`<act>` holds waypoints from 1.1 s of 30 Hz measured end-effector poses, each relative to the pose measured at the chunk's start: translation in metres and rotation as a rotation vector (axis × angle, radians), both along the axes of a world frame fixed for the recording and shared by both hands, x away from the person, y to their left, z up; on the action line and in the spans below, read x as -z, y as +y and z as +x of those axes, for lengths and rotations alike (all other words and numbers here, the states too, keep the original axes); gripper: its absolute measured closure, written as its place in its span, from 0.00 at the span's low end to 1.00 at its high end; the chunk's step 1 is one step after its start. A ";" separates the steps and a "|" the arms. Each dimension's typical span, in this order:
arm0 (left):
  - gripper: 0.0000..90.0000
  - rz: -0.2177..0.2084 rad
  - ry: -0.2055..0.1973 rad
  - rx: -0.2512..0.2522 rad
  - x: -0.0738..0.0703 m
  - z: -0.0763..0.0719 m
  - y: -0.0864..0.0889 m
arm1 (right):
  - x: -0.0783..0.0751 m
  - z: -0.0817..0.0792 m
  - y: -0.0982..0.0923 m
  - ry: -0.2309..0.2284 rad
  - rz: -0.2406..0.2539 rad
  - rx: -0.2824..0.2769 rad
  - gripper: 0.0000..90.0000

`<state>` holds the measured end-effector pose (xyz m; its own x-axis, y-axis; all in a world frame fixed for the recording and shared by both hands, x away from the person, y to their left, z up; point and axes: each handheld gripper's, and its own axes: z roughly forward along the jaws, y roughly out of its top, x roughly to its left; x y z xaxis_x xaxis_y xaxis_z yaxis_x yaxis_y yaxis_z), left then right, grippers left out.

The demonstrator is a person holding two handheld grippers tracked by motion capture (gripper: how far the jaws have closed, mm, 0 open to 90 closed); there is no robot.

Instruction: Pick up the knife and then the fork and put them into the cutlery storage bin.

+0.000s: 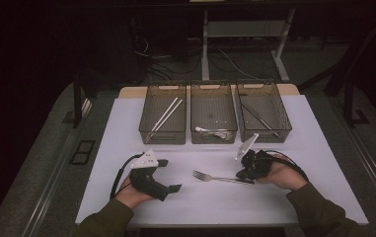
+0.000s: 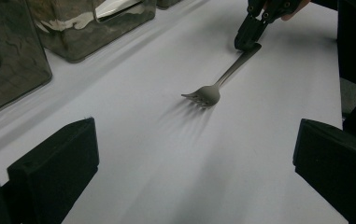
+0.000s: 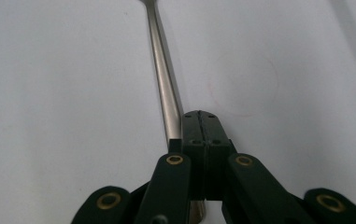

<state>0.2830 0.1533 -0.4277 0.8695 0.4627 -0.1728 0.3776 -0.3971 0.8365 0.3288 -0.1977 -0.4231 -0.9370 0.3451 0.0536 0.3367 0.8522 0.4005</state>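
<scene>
A dark room with cables and desk legs lies behind your white tabletop, and three smoked, see-through plastic bins stand in a row along its far side. The left bin holds two pale sticks, the middle bin holds a pale utensil near its front wall, and the right bin holds thin dark rods.

The silver metal fork lies flat on the tabletop in front of the bins, between your two hands – tines toward your left, handle toward your right.

Your right gripper is down at the handle end of the fork. In the right gripper view its fingers are pressed flat together, and the fork handle runs along their left side and under the linkage – touching or just beside them, not pinched between them. In the left gripper view the same tip rests on the end of the handle.

Your left gripper sits well apart from the fork, near the front left of the tabletop. Its fingers stand wide with nothing between them, pointed toward the fork head
</scene>
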 end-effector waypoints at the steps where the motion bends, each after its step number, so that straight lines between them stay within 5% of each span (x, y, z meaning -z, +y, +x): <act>1: 0.00 0.001 -0.001 0.000 0.000 0.000 0.000 | -0.001 0.001 0.000 -0.009 0.005 -0.001 1.00; 6: 0.00 0.002 0.000 -0.001 0.000 0.000 0.000 | -0.018 0.003 0.007 -0.025 0.037 -0.019 0.93; 11: 0.00 0.004 -0.003 0.000 0.000 0.001 0.000 | -0.022 0.001 0.026 -0.017 0.017 -0.078 0.89; 20: 0.00 0.002 -0.004 0.002 0.000 0.001 0.001 | -0.015 -0.002 0.060 -0.025 -0.092 -0.173 0.87; 33: 0.00 0.003 0.004 0.000 0.000 0.001 0.000 | -0.005 -0.001 0.080 -0.035 -0.239 -0.218 0.89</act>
<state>0.2837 0.1534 -0.4282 0.8689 0.4631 -0.1750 0.3811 -0.4001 0.8335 0.3279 -0.1180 -0.4179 -0.9901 0.1351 -0.0381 0.1256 0.9740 0.1886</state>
